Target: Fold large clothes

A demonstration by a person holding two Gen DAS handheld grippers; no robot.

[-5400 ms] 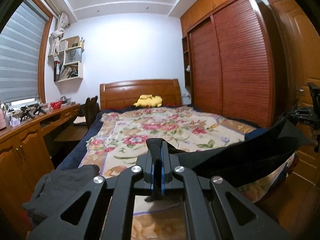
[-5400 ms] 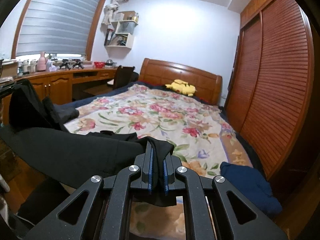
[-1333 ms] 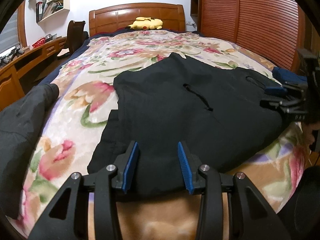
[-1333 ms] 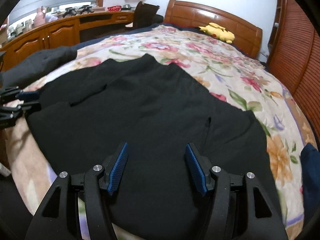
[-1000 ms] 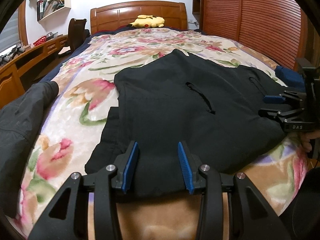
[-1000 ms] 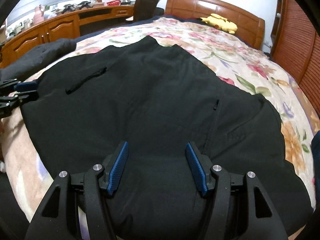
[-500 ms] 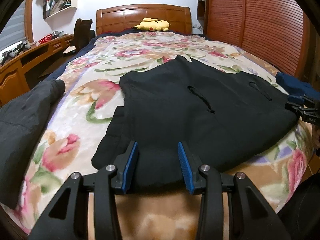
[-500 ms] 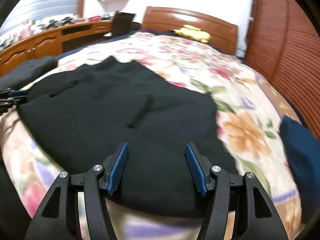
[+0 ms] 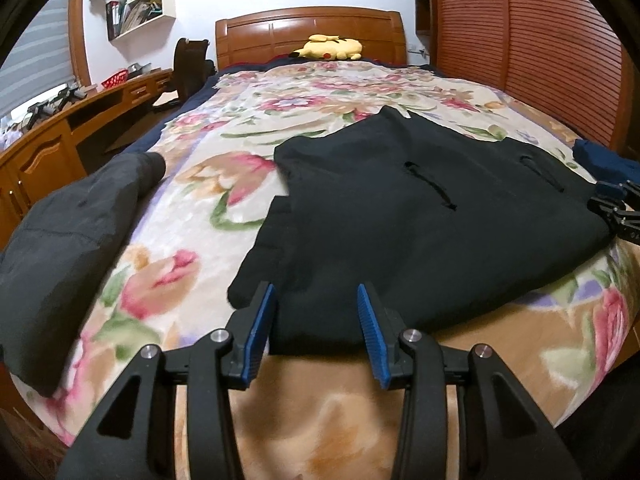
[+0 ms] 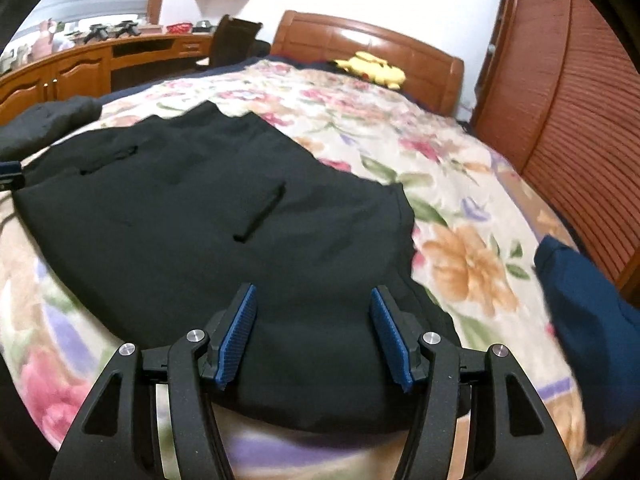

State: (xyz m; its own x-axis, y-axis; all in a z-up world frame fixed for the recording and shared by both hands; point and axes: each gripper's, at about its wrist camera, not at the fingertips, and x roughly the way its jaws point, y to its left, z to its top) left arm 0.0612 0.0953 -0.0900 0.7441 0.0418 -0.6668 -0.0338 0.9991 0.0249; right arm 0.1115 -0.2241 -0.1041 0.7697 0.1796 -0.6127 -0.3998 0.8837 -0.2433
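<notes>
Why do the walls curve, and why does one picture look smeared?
Left wrist view: sharp; the fisheye lens bows the slatted red-brown wardrobe doors, and dark corners ring the frame. Right wrist view: motion blur smears the floral bedspread and the folded navy garment; only the gripper's own fingers stay crisp.

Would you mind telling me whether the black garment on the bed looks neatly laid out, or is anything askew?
Mostly flat, but one thing stands out: on the black garment, a strip of fabric juts out along its left edge, towards the grey jacket, so that side is uneven. Both grippers, left gripper and right gripper, are open and hold nothing.
</notes>
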